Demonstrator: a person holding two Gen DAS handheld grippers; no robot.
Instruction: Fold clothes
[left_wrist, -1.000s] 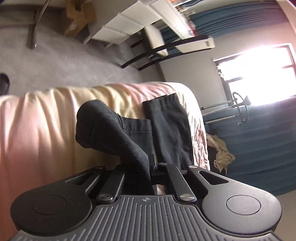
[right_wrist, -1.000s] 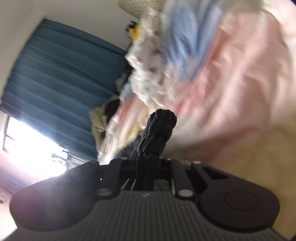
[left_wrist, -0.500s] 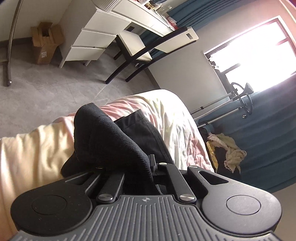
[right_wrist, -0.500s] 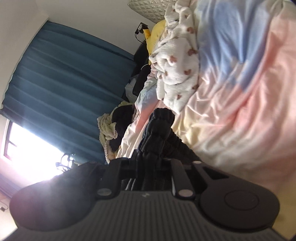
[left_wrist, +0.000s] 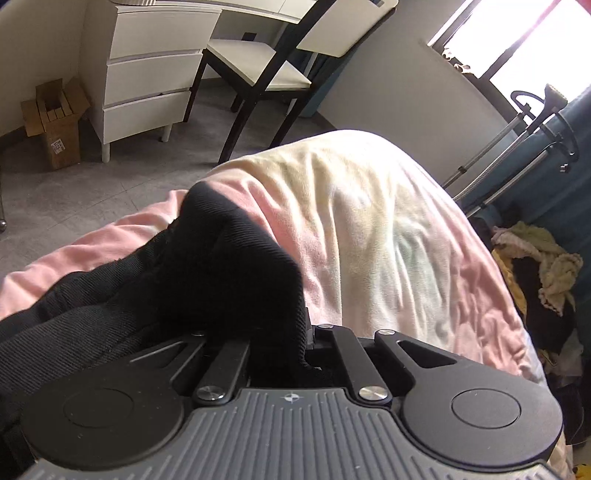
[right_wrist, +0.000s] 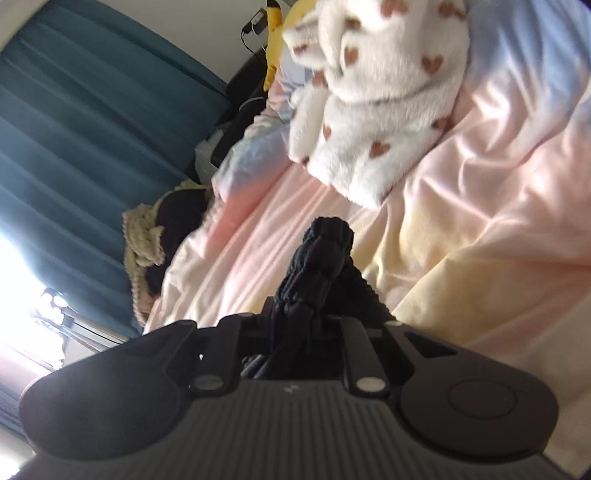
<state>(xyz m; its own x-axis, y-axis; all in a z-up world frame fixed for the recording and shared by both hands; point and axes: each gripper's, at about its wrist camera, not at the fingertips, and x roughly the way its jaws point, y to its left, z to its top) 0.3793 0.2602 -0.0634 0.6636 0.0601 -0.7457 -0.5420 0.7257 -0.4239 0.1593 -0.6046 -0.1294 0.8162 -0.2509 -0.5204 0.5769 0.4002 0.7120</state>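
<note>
A black ribbed garment (left_wrist: 207, 273) lies bunched over the pink and yellow bed sheet (left_wrist: 369, 229). My left gripper (left_wrist: 295, 332) is shut on a fold of it; the cloth covers the fingers and trails off to the left. In the right wrist view my right gripper (right_wrist: 306, 314) is shut on another bunched part of the black garment (right_wrist: 321, 258), which sticks up between the jaws above the pink sheet (right_wrist: 480, 206).
A white fleece with brown hearts (right_wrist: 380, 92) lies further up the bed. A clothes pile (left_wrist: 535, 266) sits by the blue curtain (right_wrist: 92, 129). Beyond the bed's end stand a white drawer unit (left_wrist: 147, 85), a chair (left_wrist: 266, 66) and a cardboard box (left_wrist: 55, 118).
Both grippers have moved with the black garment held. The left view swung toward the bed's end and the cloth now lies bunched closer. The right moved nearer the heart fleece.
</note>
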